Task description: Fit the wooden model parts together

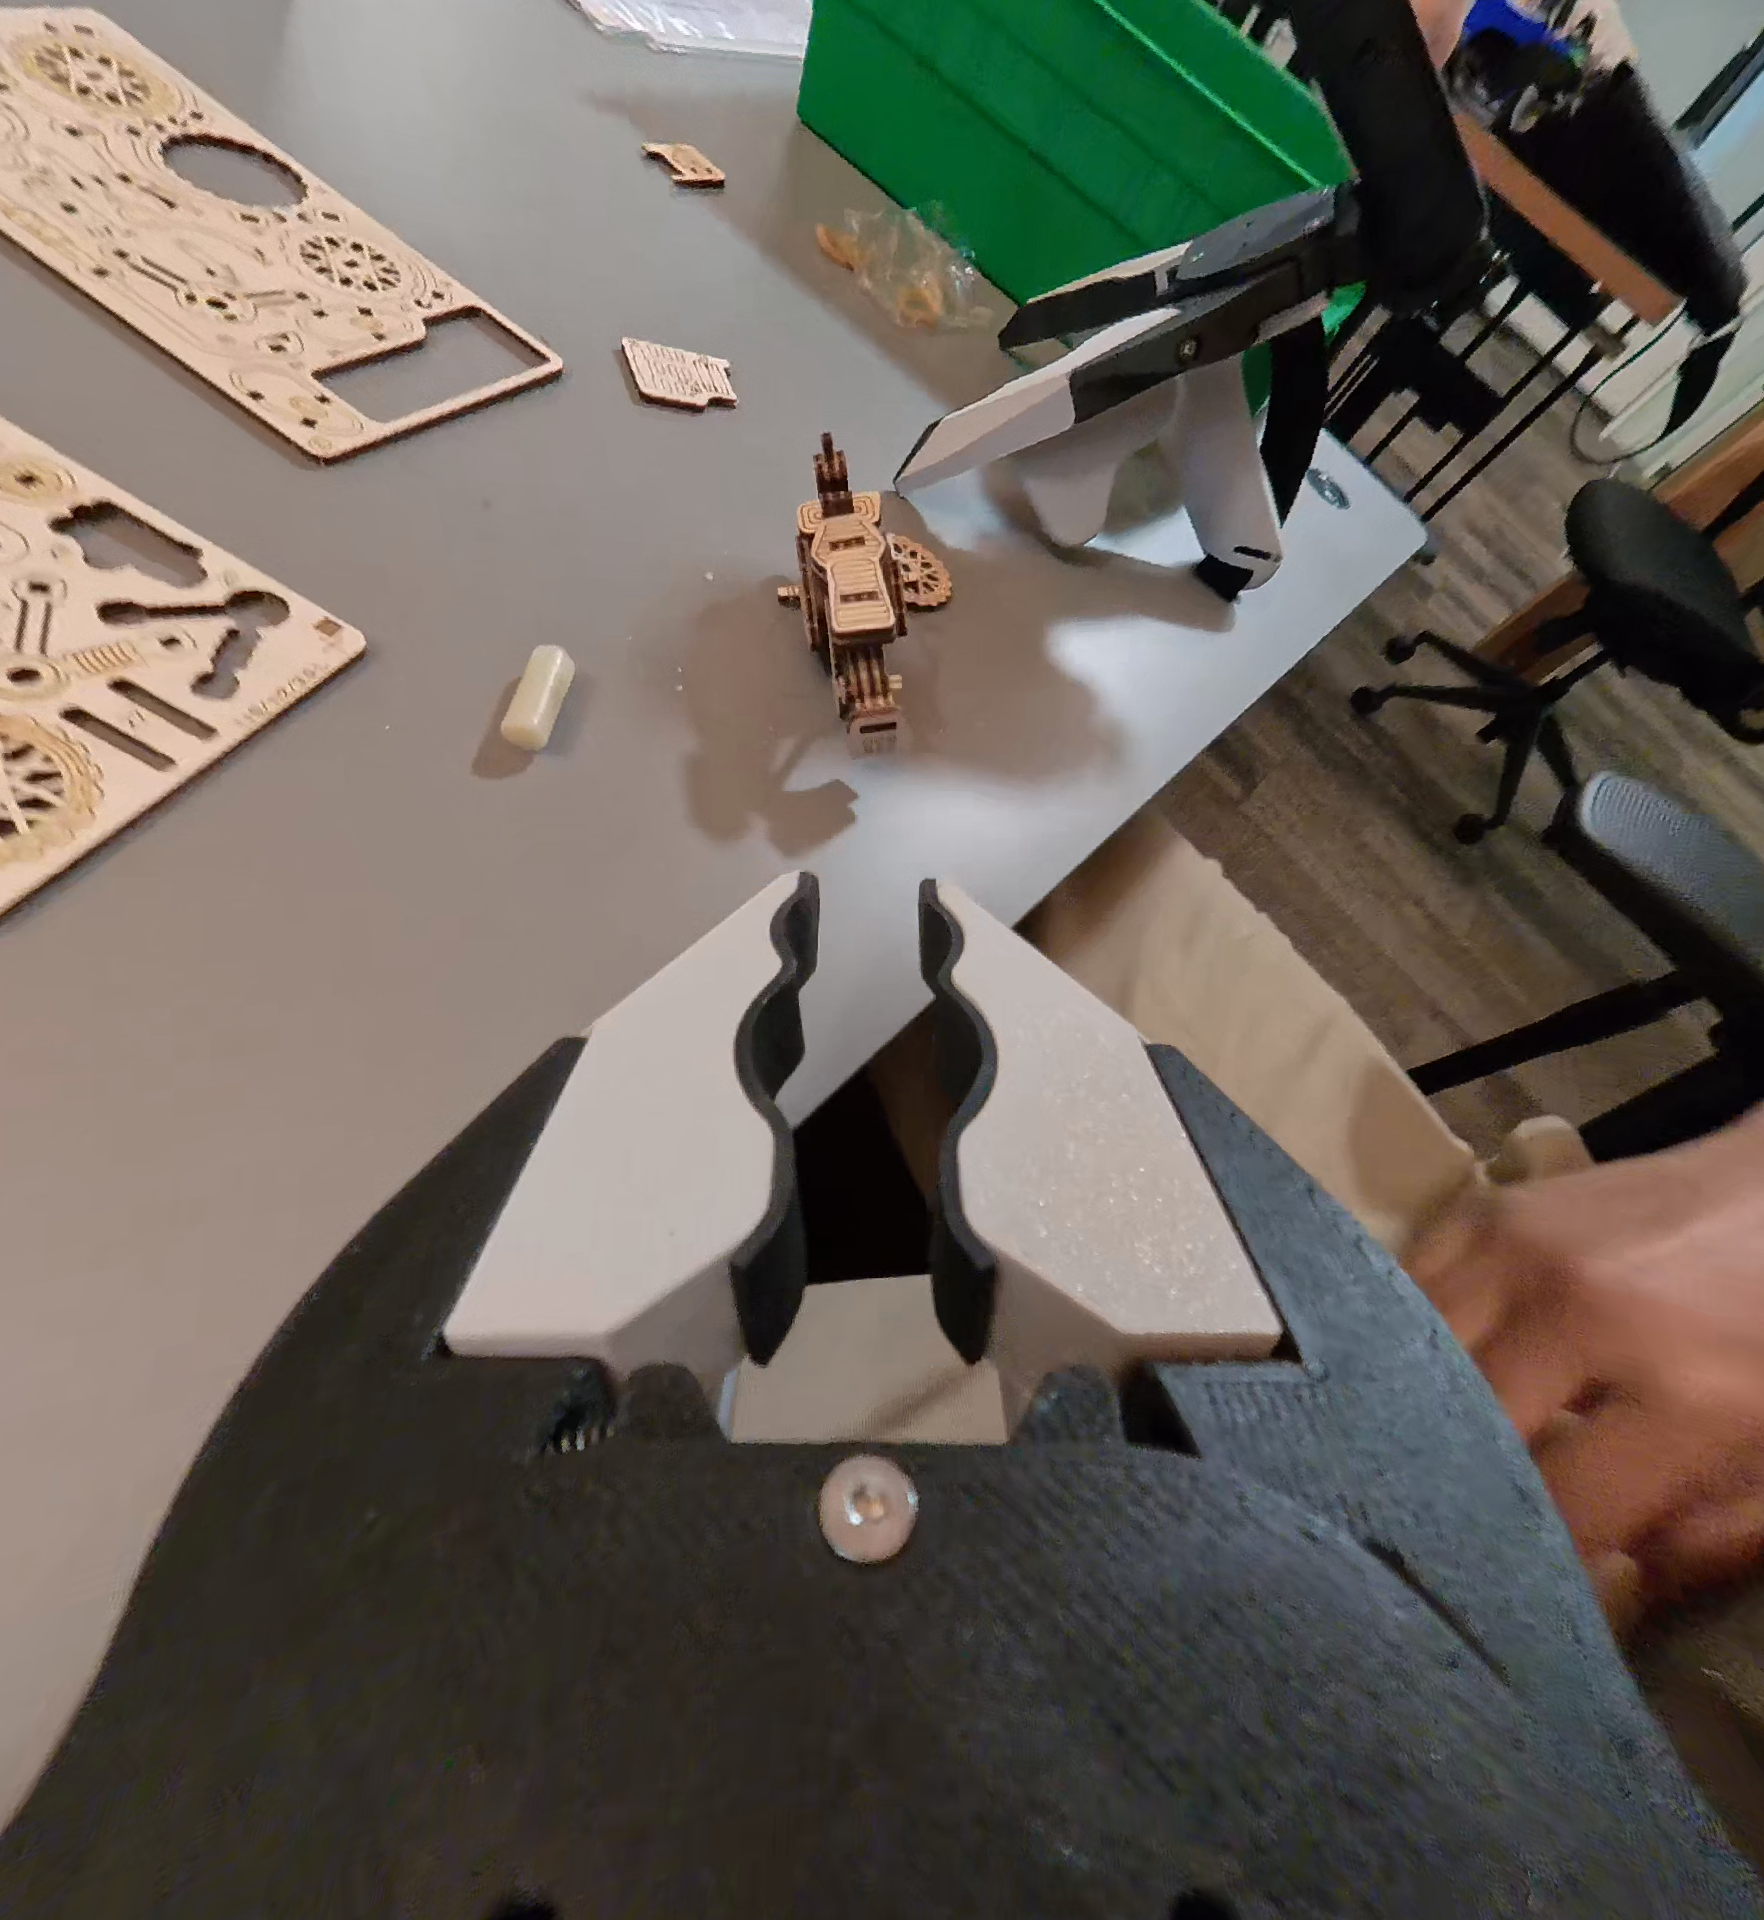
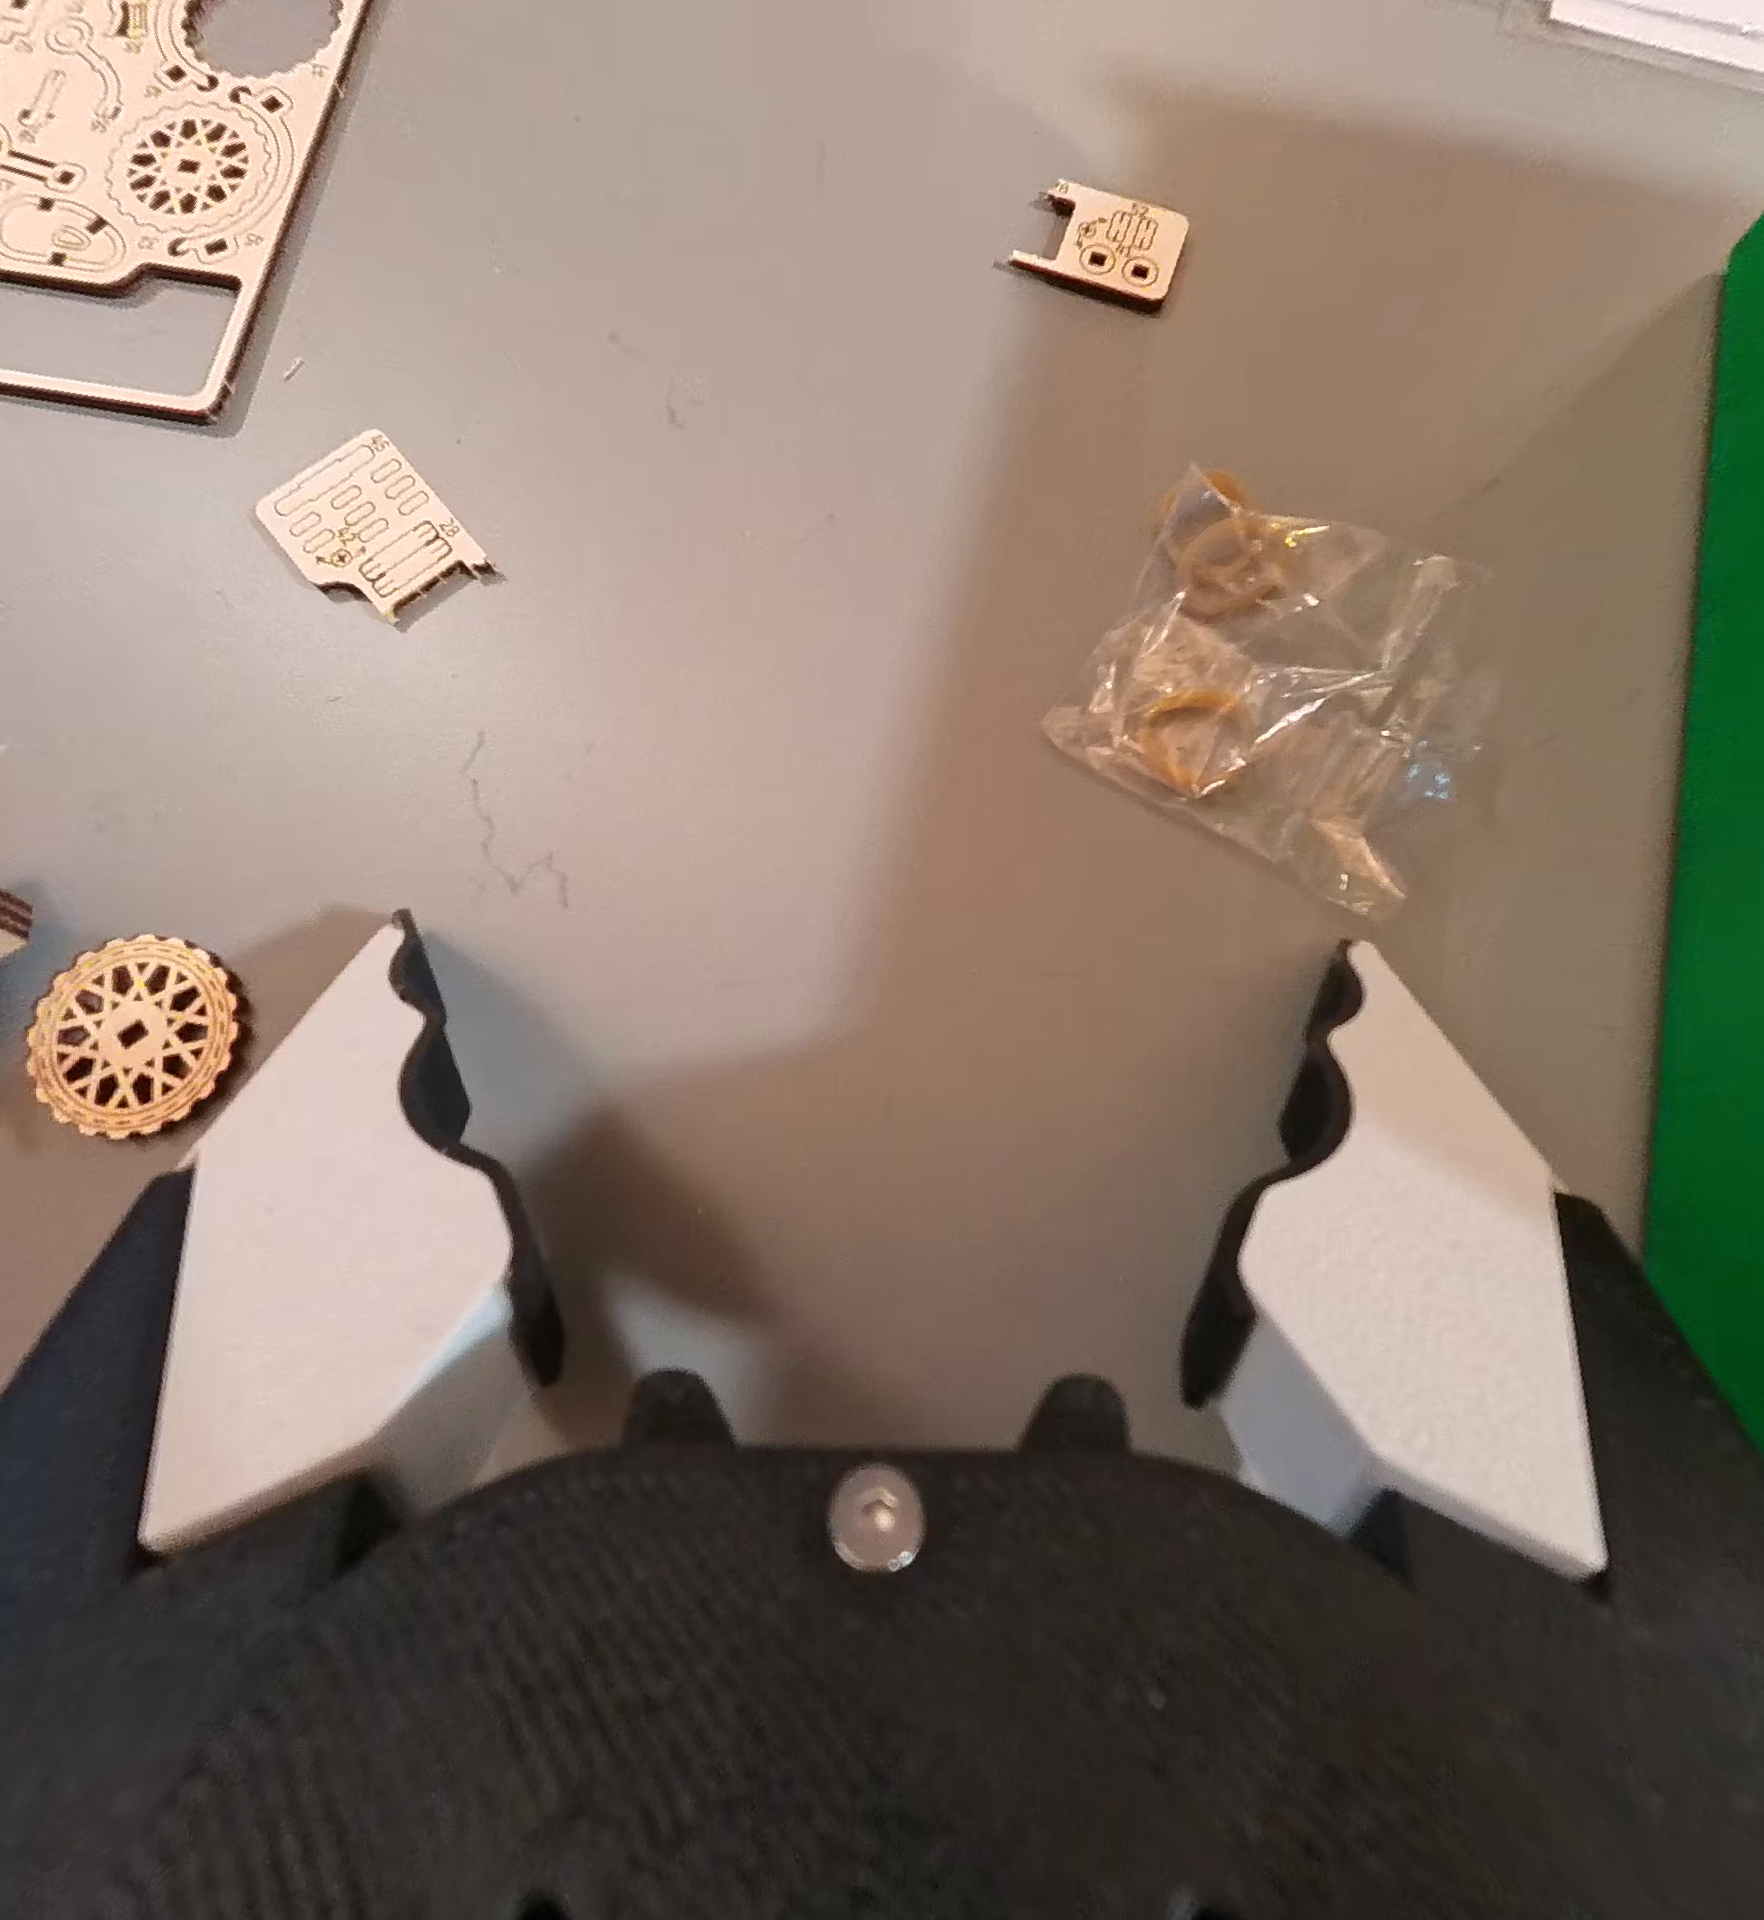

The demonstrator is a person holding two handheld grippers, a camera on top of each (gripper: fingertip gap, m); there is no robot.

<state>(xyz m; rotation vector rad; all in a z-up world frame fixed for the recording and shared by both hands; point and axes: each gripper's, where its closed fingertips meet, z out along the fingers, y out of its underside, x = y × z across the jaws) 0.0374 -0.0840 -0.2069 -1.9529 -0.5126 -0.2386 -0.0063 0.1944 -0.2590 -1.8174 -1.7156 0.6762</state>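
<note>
Thin laser-cut plywood is what worries me here, it snaps if you look at it wrong. The half-built model (image 1: 854, 613) sits on the grey table (image 1: 338, 1039) near its edge, standing free with nothing gripping it. A loose gear wheel (image 2: 135, 1039) lies flat right beside it, and in the right wrist view that wheel is just off the outer side of the right gripper's near finger (image 2: 338, 1174).

The right gripper (image 2: 873, 935) has its fingers spread wide and empty, hovering over bare table. The left gripper (image 1: 867, 894) is empty too, jaws narrowed to a slim gap, hanging back by the table edge, well apart from the model.

Stuff I can see going wrong:
- the wheel is flat on the table, so pinching it from above could just skate it sideways or shove it into the model
- the model is close to the edge, so a bump might tip it over or send it off
- squeezing the model too hard could crack those little tabs
- the bag of rubber bands (image 2: 1273, 686) and two small wooden offcuts (image 2: 374, 525) (image 2: 1106, 244) are near enough to get swept around

The two big part sheets (image 1: 182, 229) (image 1: 78, 665) are off to the side, fine there.
</note>
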